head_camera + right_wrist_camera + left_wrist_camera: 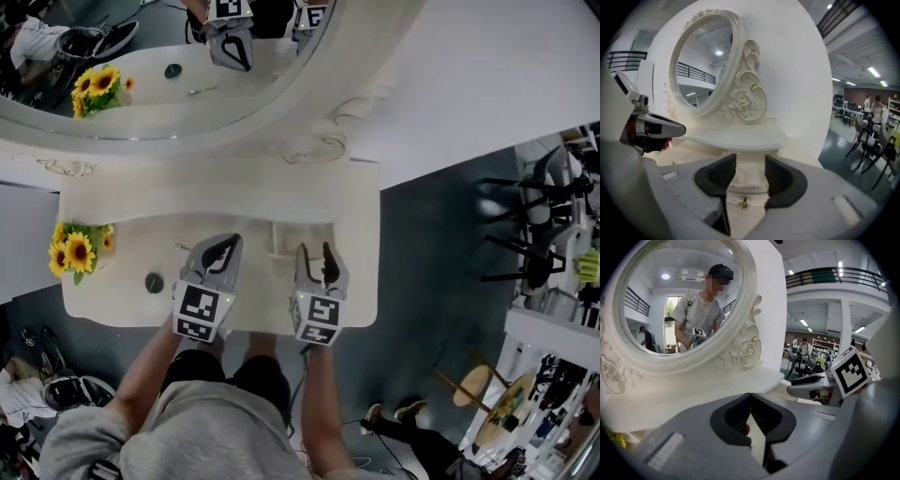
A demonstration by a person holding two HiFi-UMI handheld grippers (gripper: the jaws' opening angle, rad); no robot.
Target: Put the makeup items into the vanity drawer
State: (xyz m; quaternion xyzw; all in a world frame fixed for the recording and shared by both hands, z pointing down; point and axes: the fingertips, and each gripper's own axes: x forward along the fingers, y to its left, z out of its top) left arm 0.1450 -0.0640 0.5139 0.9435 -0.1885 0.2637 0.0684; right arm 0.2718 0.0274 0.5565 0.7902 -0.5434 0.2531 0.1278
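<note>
On the white vanity top (122, 300) lies a dark round makeup item (155, 281), left of my left gripper (225, 246). A thin small item (182, 247) lies just beside that gripper. The left gripper (750, 397) has its tips together; a small red spot shows low between the pads, and I cannot tell what it is. My right gripper (317, 251) stands open in front of the small vanity drawer (281, 236), which looks pulled out. In the right gripper view the drawer's brass knob (743, 202) sits beyond the open right gripper (746, 161), untouched.
A bunch of sunflowers (77, 250) stands at the vanity's left end. The oval mirror (141, 56) with its carved frame rises behind the top. Chairs (539, 234) and shelves stand on the floor to the right.
</note>
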